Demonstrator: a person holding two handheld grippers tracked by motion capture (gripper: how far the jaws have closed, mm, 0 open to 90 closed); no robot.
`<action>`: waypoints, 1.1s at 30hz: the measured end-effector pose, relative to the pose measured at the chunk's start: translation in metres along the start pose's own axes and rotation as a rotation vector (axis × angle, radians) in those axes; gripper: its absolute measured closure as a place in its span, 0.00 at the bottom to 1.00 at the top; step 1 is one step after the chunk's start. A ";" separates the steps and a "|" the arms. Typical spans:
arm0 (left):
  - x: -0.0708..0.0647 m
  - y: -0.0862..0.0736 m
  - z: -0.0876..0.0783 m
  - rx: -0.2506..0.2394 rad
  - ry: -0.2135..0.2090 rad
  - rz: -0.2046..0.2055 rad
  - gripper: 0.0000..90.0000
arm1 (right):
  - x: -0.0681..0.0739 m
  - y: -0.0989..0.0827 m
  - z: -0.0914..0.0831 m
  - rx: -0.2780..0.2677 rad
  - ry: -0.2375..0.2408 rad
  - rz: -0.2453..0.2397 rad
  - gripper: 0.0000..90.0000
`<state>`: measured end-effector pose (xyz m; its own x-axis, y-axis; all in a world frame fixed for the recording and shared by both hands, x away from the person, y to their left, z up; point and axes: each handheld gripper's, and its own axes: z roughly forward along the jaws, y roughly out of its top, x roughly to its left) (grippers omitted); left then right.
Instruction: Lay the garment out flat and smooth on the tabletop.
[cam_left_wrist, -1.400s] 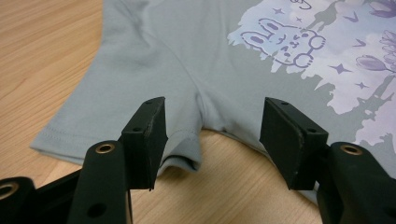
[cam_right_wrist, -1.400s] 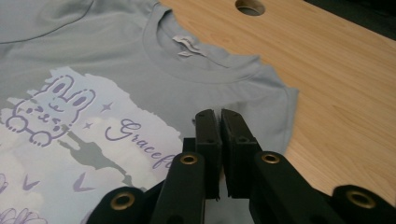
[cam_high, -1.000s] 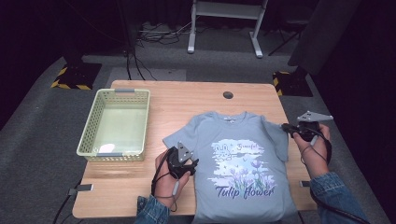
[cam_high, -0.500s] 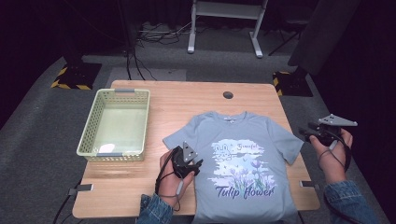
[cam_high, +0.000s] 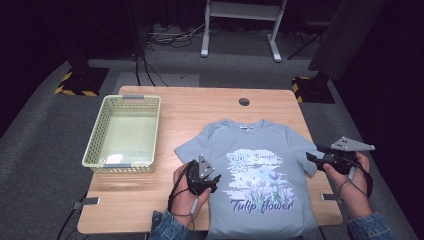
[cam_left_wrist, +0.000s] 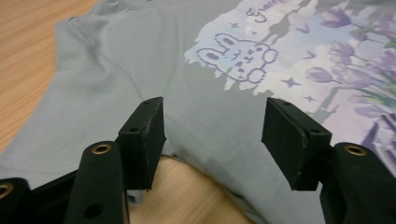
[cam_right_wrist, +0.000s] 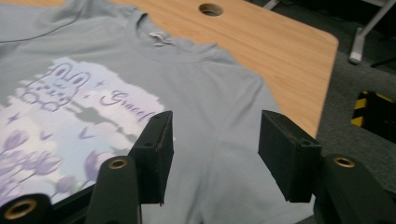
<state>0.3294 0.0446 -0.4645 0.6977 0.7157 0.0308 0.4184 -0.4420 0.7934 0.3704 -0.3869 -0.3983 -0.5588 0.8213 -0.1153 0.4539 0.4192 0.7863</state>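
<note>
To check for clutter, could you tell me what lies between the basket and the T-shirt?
Only bare wooden table lies between the basket and the T-shirt, seen in the high view.

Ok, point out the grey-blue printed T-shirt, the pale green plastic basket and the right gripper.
Grey-blue printed T-shirt (cam_high: 260, 172), high view, chest print.
Pale green plastic basket (cam_high: 95, 142), high view, left wall.
Right gripper (cam_high: 311, 156), high view, between jaw tips.

My right gripper (cam_high: 311, 156) let go of the t-shirt (cam_high: 260, 180) sleeve; jaws have just been opening, nothing between them now. Right hand (cam_high: 350, 175) swung out past the table's right edge, then came partway back toward the sleeve. Sleeve now lies flat. Left gripper (cam_high: 214, 181) edged slightly onto the shirt's side.
</note>
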 end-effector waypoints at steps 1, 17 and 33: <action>0.000 0.000 0.000 0.000 0.000 0.000 0.43 | 0.003 -0.002 -0.001 0.002 0.013 -0.002 0.51; -0.017 -0.005 -0.001 0.018 -0.032 0.002 0.42 | 0.038 -0.039 0.012 0.073 0.126 0.009 0.46; -0.029 -0.018 0.029 0.128 -0.090 0.031 0.37 | 0.047 -0.077 0.050 0.174 0.190 -0.008 0.39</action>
<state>0.3182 0.0159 -0.4970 0.7585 0.6517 -0.0050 0.4625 -0.5328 0.7087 0.3436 -0.3610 -0.4943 -0.6758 0.7371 0.0077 0.5525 0.4996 0.6672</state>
